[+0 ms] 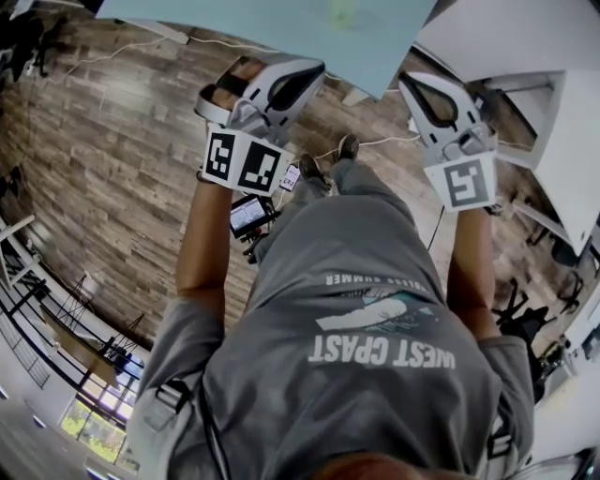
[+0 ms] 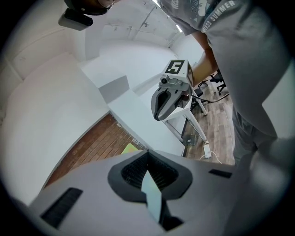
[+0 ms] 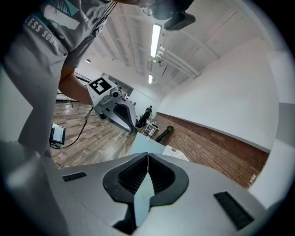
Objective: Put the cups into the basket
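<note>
No basket shows in any view. A faint green shape (image 1: 343,11), too blurred to tell whether it is a cup, lies on the pale blue table (image 1: 281,23) at the top of the head view. My left gripper (image 1: 314,71) and right gripper (image 1: 409,82) are held up side by side just before that table's edge, both shut with nothing between the jaws. In the left gripper view the jaw tips of the left gripper (image 2: 147,153) meet, and the right gripper (image 2: 168,99) hangs beyond. The right gripper (image 3: 147,155) is likewise closed tip to tip, with the left gripper (image 3: 115,109) in sight.
The person's grey-shirted torso (image 1: 366,319) fills the lower head view. White desks (image 1: 553,112) stand at the right. A small screen device (image 1: 251,214) hangs at the waist, and a cable (image 1: 375,142) crosses the wooden floor (image 1: 103,159). A yellow-green patch (image 2: 130,148) shows past the left jaws.
</note>
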Demonstrator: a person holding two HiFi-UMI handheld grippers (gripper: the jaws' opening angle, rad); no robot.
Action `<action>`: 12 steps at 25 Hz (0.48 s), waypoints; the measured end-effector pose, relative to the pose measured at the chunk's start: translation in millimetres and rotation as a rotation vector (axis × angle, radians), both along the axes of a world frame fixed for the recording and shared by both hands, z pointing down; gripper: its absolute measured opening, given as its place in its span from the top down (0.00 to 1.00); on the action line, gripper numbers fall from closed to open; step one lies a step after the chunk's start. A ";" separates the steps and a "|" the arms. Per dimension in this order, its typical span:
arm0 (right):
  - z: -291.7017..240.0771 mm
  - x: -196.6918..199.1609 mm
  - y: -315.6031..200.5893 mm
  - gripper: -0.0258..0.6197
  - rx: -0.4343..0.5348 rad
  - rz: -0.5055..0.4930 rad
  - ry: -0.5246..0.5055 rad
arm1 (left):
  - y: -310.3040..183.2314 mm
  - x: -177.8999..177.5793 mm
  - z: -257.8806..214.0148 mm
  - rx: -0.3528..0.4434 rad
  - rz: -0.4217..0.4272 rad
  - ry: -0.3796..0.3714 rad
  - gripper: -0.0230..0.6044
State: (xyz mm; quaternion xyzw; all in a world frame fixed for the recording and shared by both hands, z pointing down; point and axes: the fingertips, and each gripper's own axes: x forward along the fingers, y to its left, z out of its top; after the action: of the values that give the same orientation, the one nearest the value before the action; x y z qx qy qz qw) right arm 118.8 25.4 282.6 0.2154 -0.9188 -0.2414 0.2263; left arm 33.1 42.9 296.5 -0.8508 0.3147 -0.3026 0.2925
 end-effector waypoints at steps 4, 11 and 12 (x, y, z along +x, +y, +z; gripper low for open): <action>5.2 9.5 -24.7 0.94 -0.019 -0.017 -0.008 | -21.7 12.6 3.8 -0.020 -0.012 -0.012 0.96; 3.1 16.6 -65.7 0.94 -0.013 -0.077 -0.049 | -65.2 26.0 -0.1 -0.008 -0.050 -0.044 0.96; 4.1 17.3 -71.1 0.94 -0.010 -0.086 -0.050 | -69.6 27.2 0.1 -0.006 -0.059 -0.046 0.96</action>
State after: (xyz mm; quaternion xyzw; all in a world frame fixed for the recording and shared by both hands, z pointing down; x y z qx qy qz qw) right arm 136.1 -45.7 286.8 0.1806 -0.9337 -0.2407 0.1940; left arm 60.2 -26.7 296.6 -0.8349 0.3318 -0.3316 0.2881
